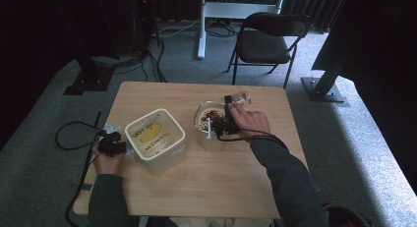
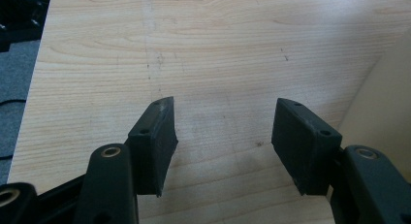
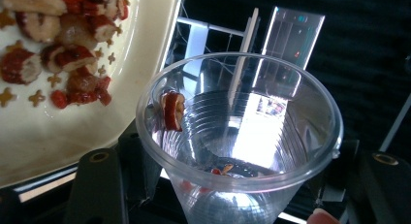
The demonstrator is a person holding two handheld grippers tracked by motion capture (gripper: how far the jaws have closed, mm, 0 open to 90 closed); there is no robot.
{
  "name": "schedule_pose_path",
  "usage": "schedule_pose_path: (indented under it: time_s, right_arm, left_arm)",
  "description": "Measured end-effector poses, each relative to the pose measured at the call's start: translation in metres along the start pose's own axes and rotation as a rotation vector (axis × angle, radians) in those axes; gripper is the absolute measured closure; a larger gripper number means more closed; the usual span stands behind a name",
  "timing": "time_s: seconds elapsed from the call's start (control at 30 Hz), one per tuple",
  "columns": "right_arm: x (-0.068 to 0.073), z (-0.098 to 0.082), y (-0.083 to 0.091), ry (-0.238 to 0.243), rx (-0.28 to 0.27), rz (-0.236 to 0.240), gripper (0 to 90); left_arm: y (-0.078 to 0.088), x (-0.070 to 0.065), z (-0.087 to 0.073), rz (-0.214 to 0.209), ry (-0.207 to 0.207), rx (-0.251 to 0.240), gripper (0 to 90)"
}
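Note:
My right gripper (image 1: pixel 230 111) is shut on a clear plastic cup (image 1: pixel 239 98), tipped at the far rim of an open cream container (image 1: pixel 201 136) holding red fruit slices. In the right gripper view the cup (image 3: pixel 271 136) sits between the black jaws. One red slice (image 3: pixel 172 110) sticks to its inner wall and a few bits lie at its bottom. The container's inside (image 3: pixel 72 129) with the slices is at the upper left. My left gripper (image 1: pixel 112 143) rests at the table's left edge beside a lidded cream container (image 1: pixel 155 134). Its jaws (image 2: pixel 223 132) stand open over bare wood, with that container's wall (image 2: pixel 387 103) to their right.
The wooden table (image 1: pixel 206 187) has free surface along its front. A black folding chair (image 1: pixel 268 40) stands on the carpet behind the table, next to a white stand leg (image 1: pixel 201 25). A black cable (image 1: pixel 74 133) loops on the floor at the left.

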State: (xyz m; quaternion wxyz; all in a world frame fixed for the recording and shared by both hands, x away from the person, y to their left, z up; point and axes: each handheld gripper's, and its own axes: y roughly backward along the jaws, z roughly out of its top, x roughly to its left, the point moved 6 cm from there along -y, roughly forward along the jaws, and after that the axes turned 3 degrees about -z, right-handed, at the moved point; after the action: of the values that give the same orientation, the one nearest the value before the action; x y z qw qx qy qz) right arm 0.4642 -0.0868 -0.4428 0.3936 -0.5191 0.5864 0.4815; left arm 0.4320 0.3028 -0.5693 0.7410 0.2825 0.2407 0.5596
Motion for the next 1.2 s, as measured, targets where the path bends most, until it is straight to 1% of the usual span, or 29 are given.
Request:
schedule_pose_path:
  time_s: [0.03, 0.17, 0.2, 0.23, 0.27, 0.33, 0.37, 0.4, 0.43, 0.47, 0.57, 0.6, 0.63, 0.67, 0.7, 0.77, 0.8, 0.83, 0.87, 0.9, 0.97, 1.0, 1.03, 1.07, 1.1, 1.13, 1.17, 1.2]
  right_arm:
    - [-0.001, 0.0, 0.0, -0.006, -0.001, 0.0, 34.2]
    - [-0.009, -0.007, 0.0, -0.157, -0.017, 0.044, 34.0]
    - [-0.009, -0.007, 0.0, -0.157, -0.017, 0.044, 34.0]
    - [-0.01, -0.008, 0.0, -0.181, -0.021, 0.054, 33.9]
    - [-0.015, -0.011, 0.002, -0.251, -0.046, 0.079, 33.8]
    - [-0.019, -0.013, 0.003, -0.34, -0.066, 0.105, 33.9]
    - [-0.019, -0.013, 0.003, -0.34, -0.066, 0.105, 33.9]
    - [-0.021, -0.014, 0.003, -0.389, -0.084, 0.128, 33.9]
    - [-0.023, -0.015, 0.004, -0.501, -0.112, 0.184, 33.8]
    - [-0.024, -0.016, 0.003, -0.538, -0.131, 0.206, 33.8]
    - [-0.027, -0.021, 0.002, -0.711, -0.185, 0.301, 33.9]
    - [-0.027, -0.021, 0.002, -0.711, -0.185, 0.301, 33.9]
    - [-0.027, -0.022, 0.002, -0.746, -0.195, 0.317, 33.9]
    - [-0.027, -0.025, 0.001, -0.812, -0.213, 0.357, 34.0]
    - [-0.027, -0.029, 0.0, -0.892, -0.239, 0.405, 34.0]
    - [-0.027, -0.033, -0.001, -0.991, -0.268, 0.48, 34.0]
    - [-0.027, -0.033, -0.001, -0.991, -0.268, 0.48, 34.0]
    - [-0.028, -0.038, -0.002, -1.075, -0.303, 0.538, 34.0]
    - [-0.028, -0.038, -0.002, -1.075, -0.303, 0.538, 34.0]
    - [-0.03, -0.042, -0.003, -1.175, -0.341, 0.603, 34.0]
    - [-0.031, -0.045, -0.003, -1.247, -0.372, 0.659, 34.0]
    - [-0.031, -0.045, -0.003, -1.247, -0.372, 0.659, 34.0]
    - [-0.031, -0.046, -0.004, -1.277, -0.386, 0.686, 34.0]
    - [-0.03, -0.048, -0.005, -1.326, -0.406, 0.733, 33.9]
    - [-0.03, -0.049, -0.005, -1.346, -0.412, 0.749, 33.9]
    - [-0.03, -0.049, -0.006, -1.357, -0.413, 0.75, 33.9]
    - [-0.03, -0.049, -0.006, -1.357, -0.413, 0.75, 33.9]
    - [-0.029, -0.049, -0.005, -1.373, -0.416, 0.757, 33.9]
  left_arm:
    - [0.0, 0.0, 0.0, 0.0, 0.0, 0.0, 42.2]
    - [0.0, 0.0, 0.0, 0.0, -0.002, 0.0, 42.2]
    - [0.0, 0.0, 0.0, 0.0, -0.002, 0.0, 42.2]
    - [0.0, 0.0, 0.0, 0.0, -0.003, 0.0, 42.2]
    - [0.0, 0.0, 0.0, 0.0, -0.003, 0.001, 42.2]
    - [0.0, 0.0, 0.0, 0.0, -0.002, 0.0, 42.2]
    - [0.0, 0.0, 0.0, 0.001, -0.002, 0.001, 42.2]
    - [0.001, 0.0, 0.0, 0.0, -0.003, 0.003, 42.2]
    - [0.001, 0.0, 0.0, 0.002, -0.003, 0.002, 42.2]
    - [0.001, 0.0, -0.001, 0.0, -0.004, 0.003, 42.2]
    - [0.0, 0.0, -0.001, -0.001, -0.002, 0.003, 42.2]
    - [0.0, 0.0, -0.001, -0.001, -0.002, 0.003, 42.2]
    - [0.0, 0.0, -0.001, -0.001, -0.003, 0.003, 42.2]
    - [0.0, 0.0, -0.001, -0.001, -0.001, 0.003, 42.1]
    - [0.0, 0.0, -0.001, 0.0, 0.0, 0.001, 42.2]
    - [0.0, 0.0, -0.001, 0.001, -0.001, 0.003, 42.2]
    - [0.0, 0.0, -0.001, 0.001, -0.002, 0.005, 42.2]
    - [0.0, 0.0, -0.001, 0.002, -0.004, 0.008, 42.2]
    - [0.0, 0.0, -0.001, 0.002, -0.004, 0.008, 42.2]
    - [0.0, 0.0, -0.001, 0.002, -0.004, 0.008, 42.2]
    - [0.0, 0.0, -0.001, 0.002, -0.003, 0.008, 42.3]
    - [0.0, 0.0, -0.001, 0.003, -0.003, 0.008, 42.3]
    - [0.0, 0.0, -0.001, 0.002, -0.003, 0.008, 42.2]
    - [0.0, 0.0, -0.001, 0.002, -0.003, 0.007, 42.3]
    - [0.0, 0.0, -0.001, 0.002, -0.003, 0.007, 42.2]
    - [0.0, 0.0, -0.002, 0.003, -0.004, 0.008, 42.3]
    - [0.0, 0.0, -0.002, 0.002, -0.004, 0.008, 42.3]
    - [0.0, 0.0, -0.002, 0.002, -0.004, 0.008, 42.2]
